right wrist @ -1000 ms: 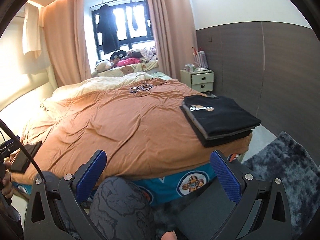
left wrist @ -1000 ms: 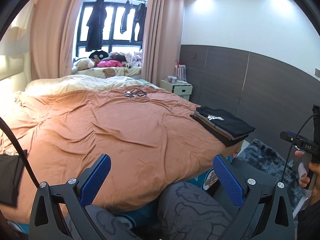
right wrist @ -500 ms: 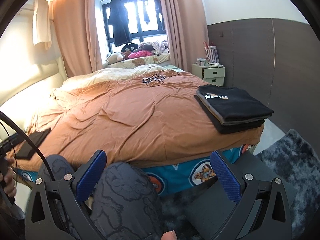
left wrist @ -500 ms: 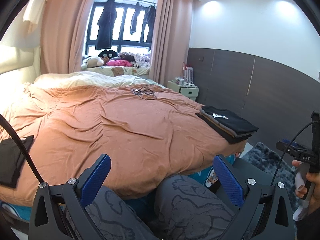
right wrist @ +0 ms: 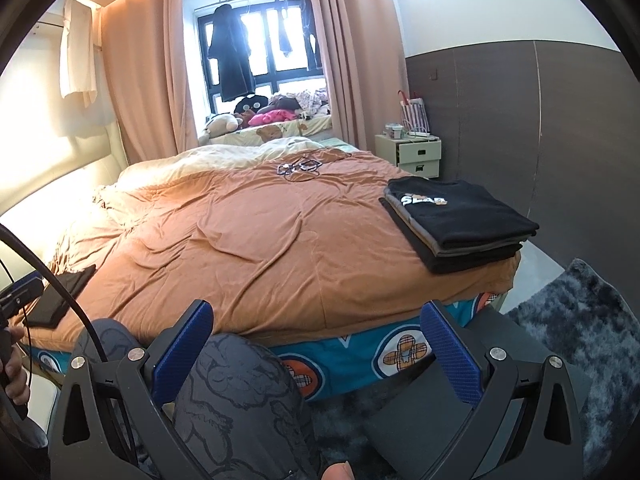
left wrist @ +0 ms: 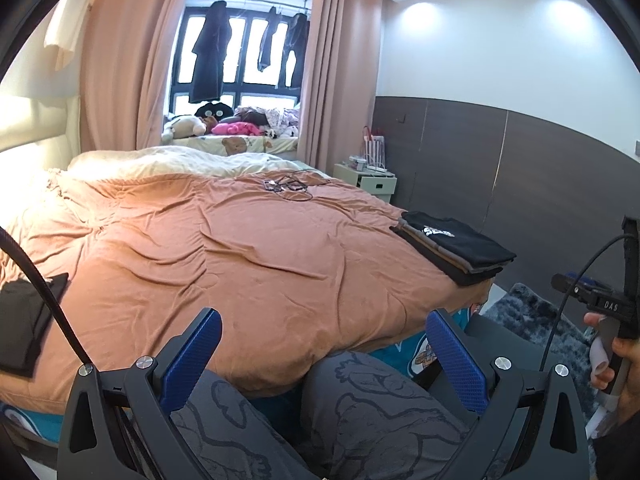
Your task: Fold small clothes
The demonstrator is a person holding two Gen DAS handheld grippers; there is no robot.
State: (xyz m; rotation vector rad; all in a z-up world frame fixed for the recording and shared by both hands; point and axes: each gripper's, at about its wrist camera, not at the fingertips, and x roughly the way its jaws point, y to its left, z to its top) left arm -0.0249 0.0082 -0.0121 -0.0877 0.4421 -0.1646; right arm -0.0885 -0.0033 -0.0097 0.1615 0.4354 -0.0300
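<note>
A stack of folded dark clothes (left wrist: 456, 248) (right wrist: 460, 220), the top one black with a white print, lies at the right front corner of the bed with the orange-brown cover (left wrist: 240, 248) (right wrist: 260, 240). Another dark folded garment (left wrist: 28, 320) (right wrist: 60, 296) lies at the bed's left edge. My left gripper (left wrist: 324, 356) is open, held low over the person's patterned trouser knees, short of the bed. My right gripper (right wrist: 316, 348) is open too, above a knee, empty.
Tangled black cables (left wrist: 288, 188) lie on the far part of the bed. A small bedside cabinet (right wrist: 418, 152) stands by the dark wall panel. A shaggy grey rug (right wrist: 576, 320) covers the floor at right. Stuffed toys sit on the window ledge (left wrist: 224, 128).
Both grippers have risen and tilted up slightly, so the bed shows lower and more ceiling is in view. Both stay open and empty.
</note>
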